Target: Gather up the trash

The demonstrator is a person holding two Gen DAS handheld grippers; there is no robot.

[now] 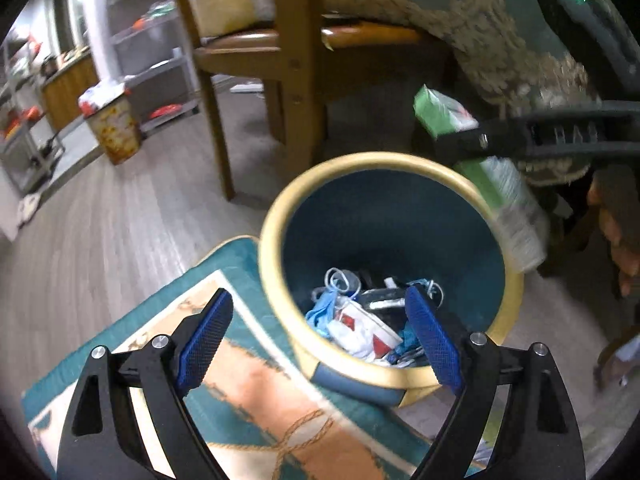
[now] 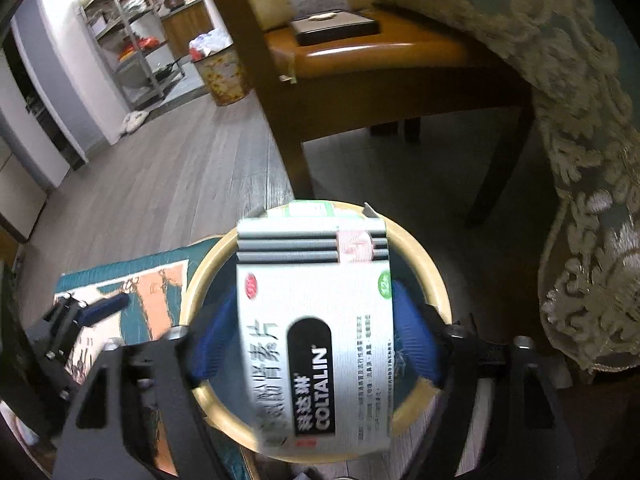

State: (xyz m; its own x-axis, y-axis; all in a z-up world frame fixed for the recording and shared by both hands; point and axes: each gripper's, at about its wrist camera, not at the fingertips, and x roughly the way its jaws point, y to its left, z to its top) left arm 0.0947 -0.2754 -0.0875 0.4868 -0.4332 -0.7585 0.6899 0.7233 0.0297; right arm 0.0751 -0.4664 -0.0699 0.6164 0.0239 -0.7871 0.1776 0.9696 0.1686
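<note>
wooden floor [image 2: 168,184], medicine box [image 2: 320,320] over bin [image 2: 436,276]

The left gripper [image 1: 320,328] points down and forward with its jaws spread wide apart; both blue pads [image 1: 206,334] are bare and nothing sits between them. In the right wrist view it appears at the lower left edge [image 2: 86,312], dark frame and one blue pad visible, well apart from the right gripper. The right gripper [image 2: 316,332] has its jaws closed against the two long sides of a box [image 2: 316,320], its blue pads [image 2: 414,332] pressing the box from left and right. In the left wrist view it reaches in from the right edge [image 1: 476,142], roughly level, carrying the box tilted.
</note>
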